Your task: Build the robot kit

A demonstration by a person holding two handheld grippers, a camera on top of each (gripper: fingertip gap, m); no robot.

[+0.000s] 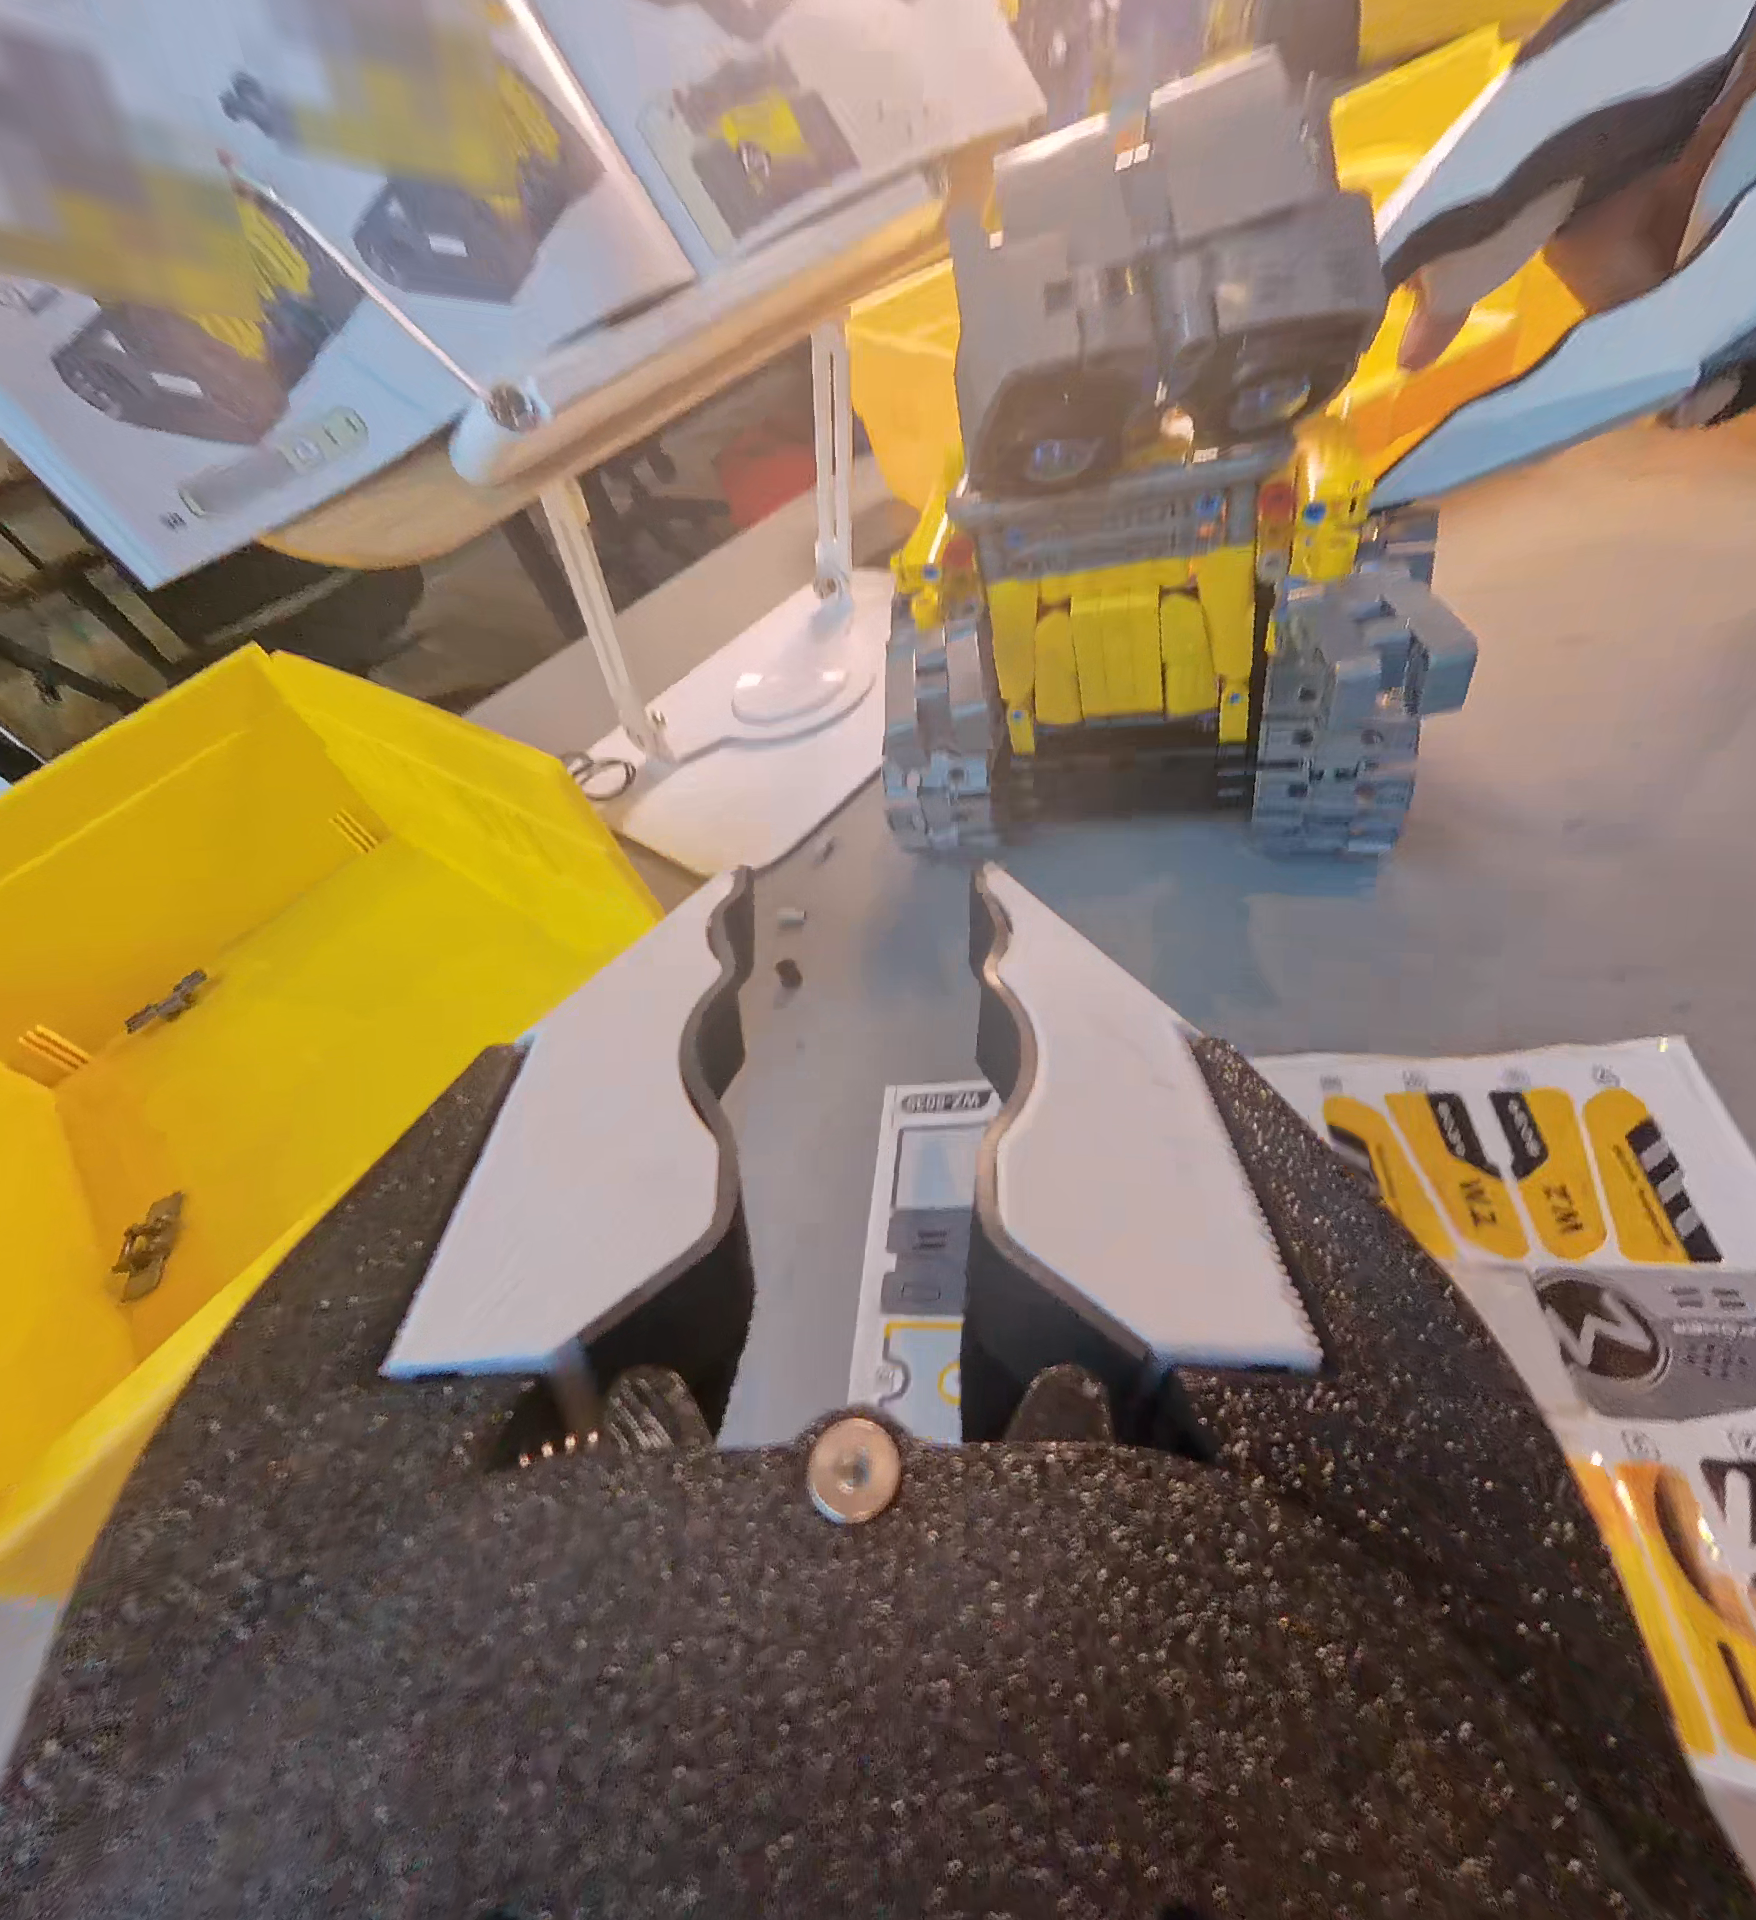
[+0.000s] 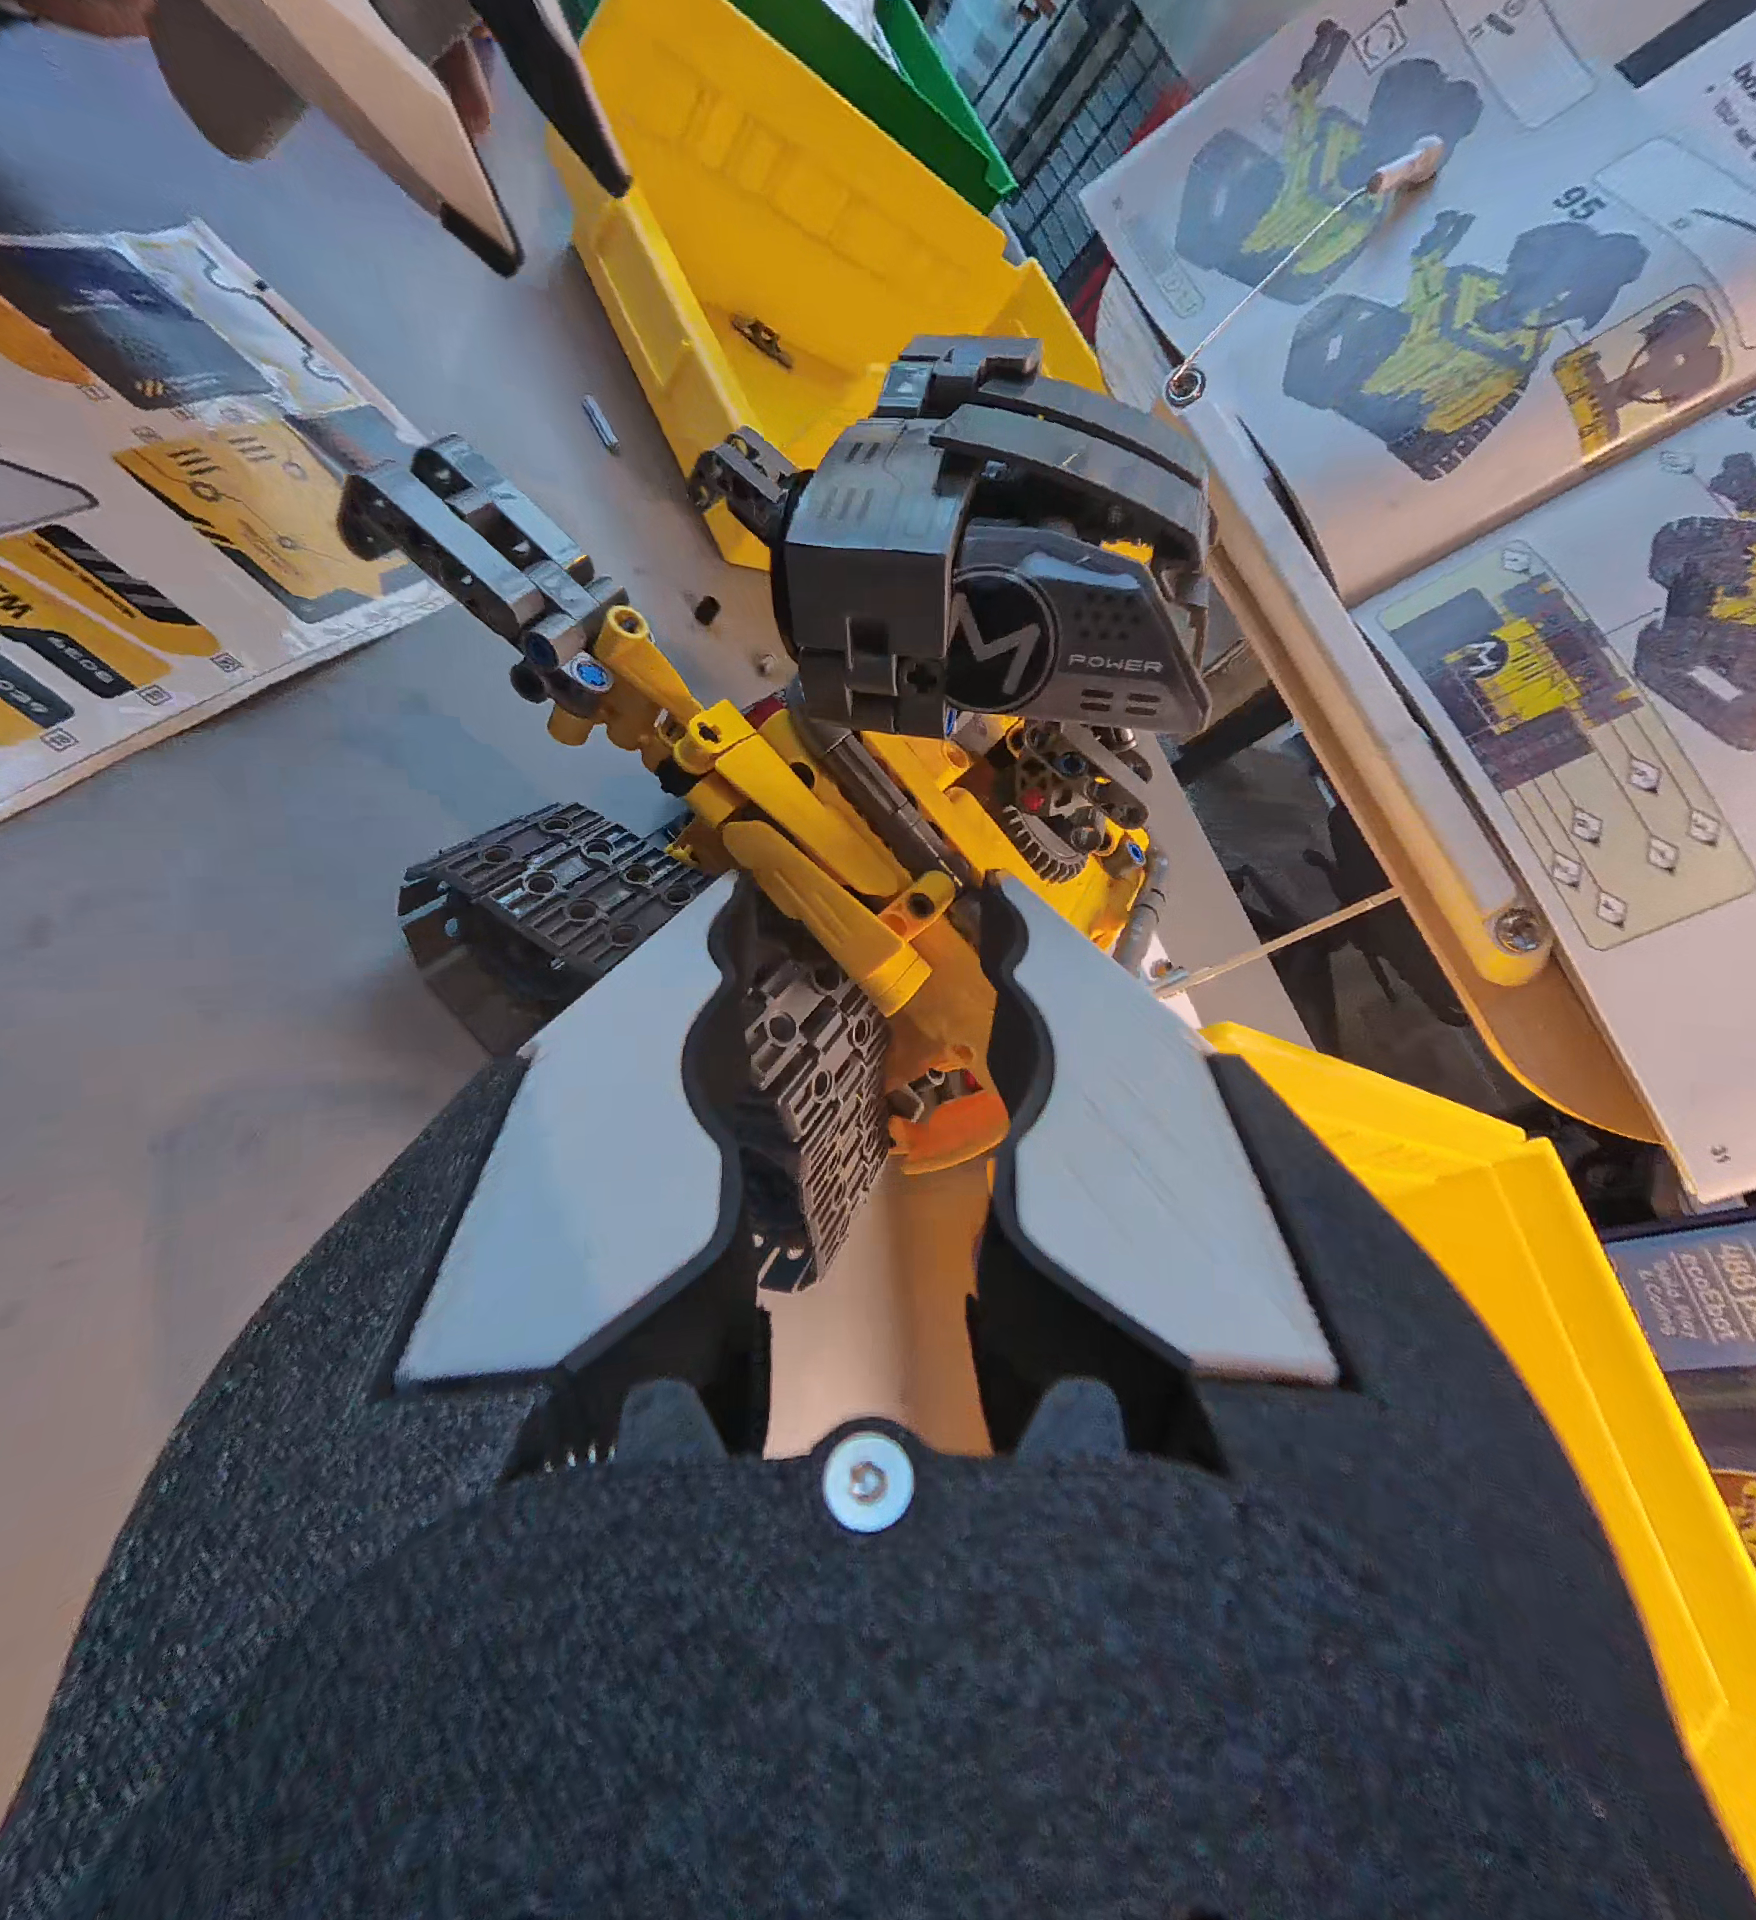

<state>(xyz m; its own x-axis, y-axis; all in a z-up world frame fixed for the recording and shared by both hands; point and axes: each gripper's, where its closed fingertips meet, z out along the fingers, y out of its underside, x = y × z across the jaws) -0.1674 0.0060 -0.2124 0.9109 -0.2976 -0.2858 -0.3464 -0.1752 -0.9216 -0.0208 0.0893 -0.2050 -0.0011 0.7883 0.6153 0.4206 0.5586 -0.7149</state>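
two grippers: left gripper [image 1: 863,914] spread, empty; right gripper [image 2: 858,904] spread around brick robot [image 2: 884,831].

Brick robot [image 1: 1154,582] [image 2: 915,748]: yellow body, grey head with two round eyes, grey tracks either side. Stands upright on grey table, upper centre-right of left wrist view. In right wrist view it fills frame centre, seen from the side; one yellow arm with grey claw [image 2: 469,540] raised toward upper left.
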